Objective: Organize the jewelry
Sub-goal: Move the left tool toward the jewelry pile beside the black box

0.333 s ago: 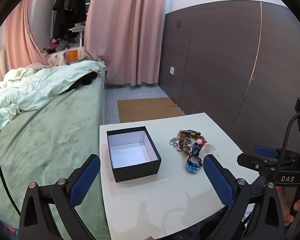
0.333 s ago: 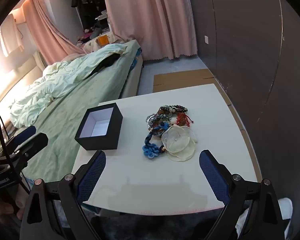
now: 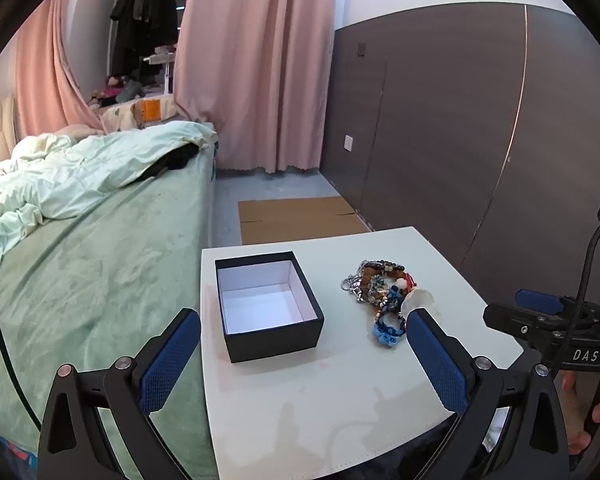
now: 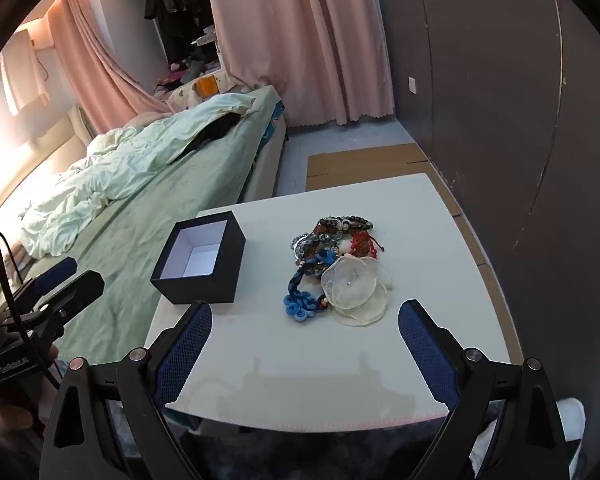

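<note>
A small white table (image 3: 340, 412) (image 4: 308, 356) carries an open black box (image 3: 268, 306) (image 4: 200, 258) with a white, empty inside. To its right lies a tangled pile of jewelry (image 3: 382, 298) (image 4: 332, 266): beaded bracelets, a blue knotted cord and a cream fabric flower (image 4: 358, 286). My left gripper (image 3: 302, 328) hangs open above the table's near edge, with the box ahead between its blue pads. My right gripper (image 4: 304, 322) is open too, hovering short of the jewelry pile with nothing held. Each gripper shows at the edge of the other's view.
A bed with a green sheet and rumpled pale duvet (image 3: 80, 240) butts against the table's left side. A dark panelled wall (image 3: 460, 140) runs along the right. Flattened cardboard (image 3: 300, 218) lies on the floor beyond the table, with pink curtains (image 3: 256, 60) behind.
</note>
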The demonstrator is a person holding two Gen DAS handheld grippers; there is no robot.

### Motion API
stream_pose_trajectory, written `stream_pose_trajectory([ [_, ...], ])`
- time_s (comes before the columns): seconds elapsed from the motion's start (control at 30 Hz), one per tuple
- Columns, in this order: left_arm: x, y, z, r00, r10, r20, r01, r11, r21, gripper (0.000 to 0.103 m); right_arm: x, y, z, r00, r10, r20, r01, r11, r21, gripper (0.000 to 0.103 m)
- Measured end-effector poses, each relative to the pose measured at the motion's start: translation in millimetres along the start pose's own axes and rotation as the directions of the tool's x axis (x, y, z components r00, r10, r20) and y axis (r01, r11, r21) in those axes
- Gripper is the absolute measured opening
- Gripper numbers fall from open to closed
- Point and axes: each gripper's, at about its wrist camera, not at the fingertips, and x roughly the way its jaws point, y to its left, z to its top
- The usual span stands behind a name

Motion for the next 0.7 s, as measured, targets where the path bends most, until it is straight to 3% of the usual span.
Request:
stream_pose_trajectory([
  [0.17,0.2,2.2,-2.1,1.0,-0.027,-0.015,0.026,1.0,-0.014,0.102,-1.8,-1.6,-0.2,1.0,-0.003,0.019,0.003,1.0,-0.009,0.095],
  [0.6,-3.2,-2.1,-5.4,1.0,0.002,0.025,-0.002,1.0,0.008,0.102,-2.8,6.1,-4.2,0.998,-0.041,0.04,0.044,0.997,-0.066,0.095],
  [0.7,0.1,-0.3,-7.1,1.0,-0.016,0.003,0.016,1.0,-0.008,0.102,-1.0,7.6,-6.0,0.999,-0.036,0.039,0.039,0.997,-0.073,0.095],
])
